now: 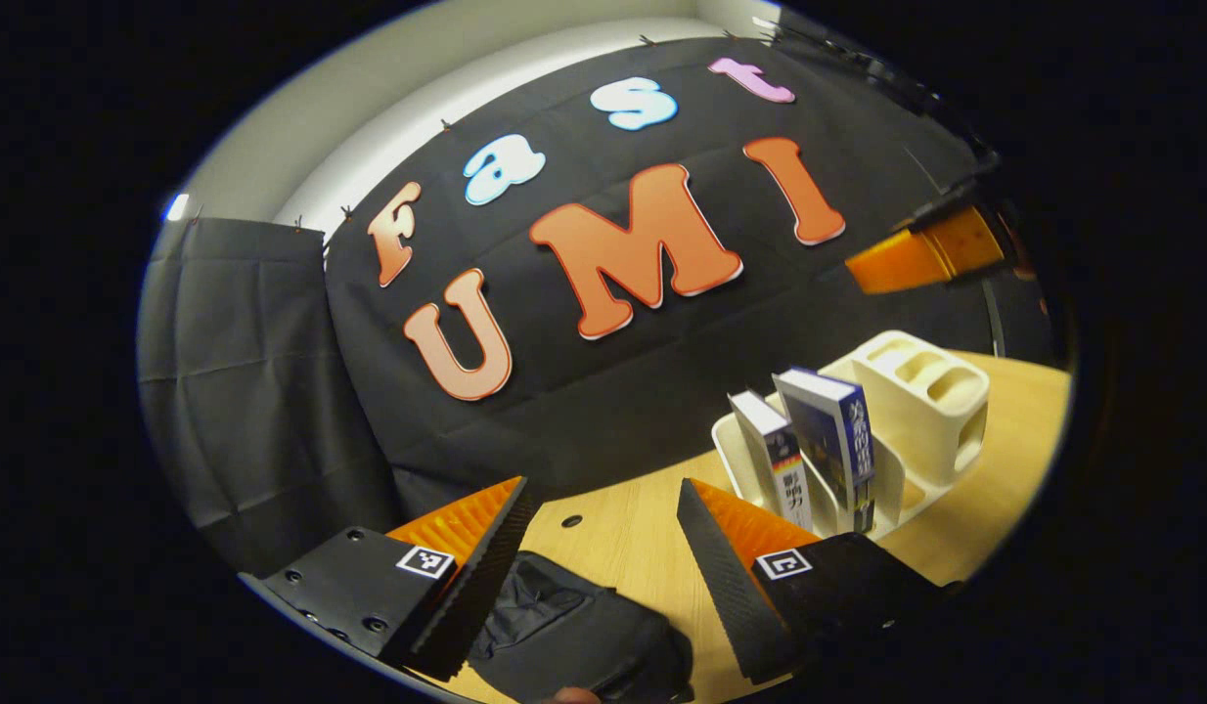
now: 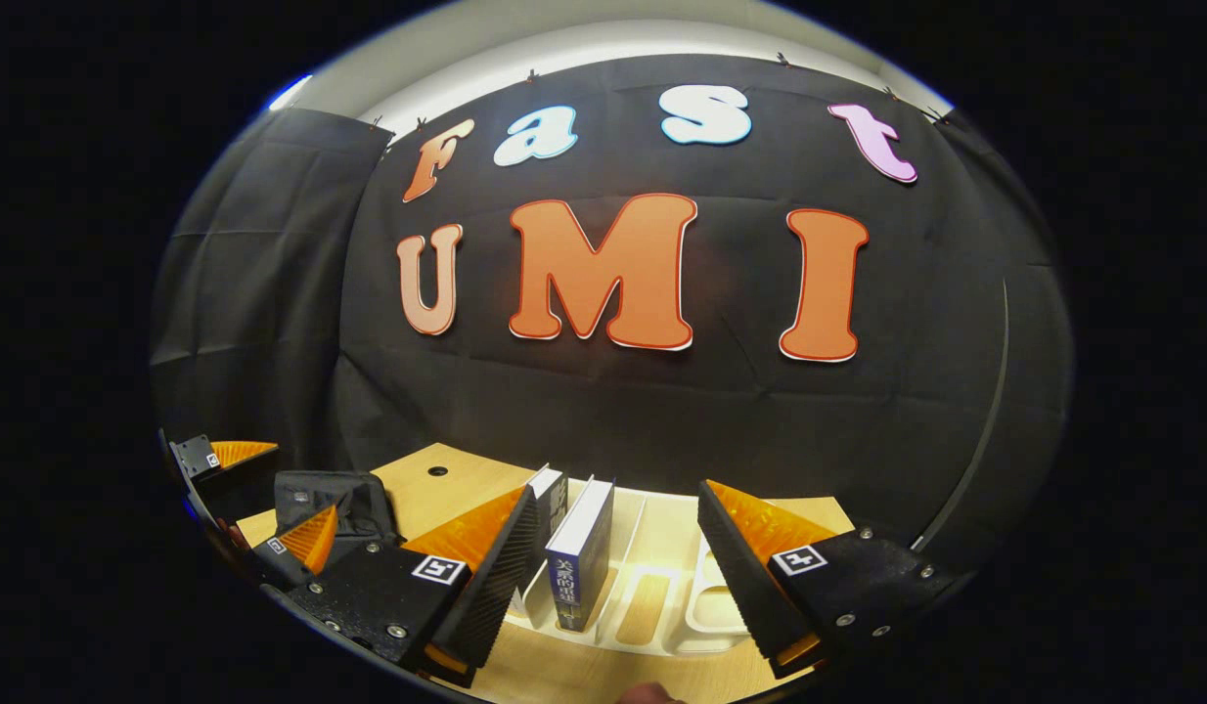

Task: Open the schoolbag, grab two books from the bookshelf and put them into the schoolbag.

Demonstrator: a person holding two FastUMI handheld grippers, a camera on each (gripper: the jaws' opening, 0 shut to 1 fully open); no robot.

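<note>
The black schoolbag (image 1: 574,636) lies on the wooden table (image 1: 1005,460), right below my open left gripper (image 1: 603,577); nothing sits between its fingers. I cannot tell how the bag's zip stands. To the right a white bookshelf rack (image 1: 921,391) holds a pale book (image 1: 775,455) and a blue book (image 1: 833,445), both upright. My right gripper (image 2: 623,577) hangs open just above and before the rack (image 2: 662,596). The blue book (image 2: 579,552) stands near its left finger, the pale book (image 2: 550,489) behind it. Farther left are the schoolbag (image 2: 330,499) and the left gripper (image 2: 271,499).
The black booth cloth closes off the back close behind the table. A small round hole (image 1: 571,521) marks the tabletop beyond the bag. The right gripper's orange finger (image 1: 921,256) hovers high above the rack. The rack's right slots (image 1: 921,367) stand empty.
</note>
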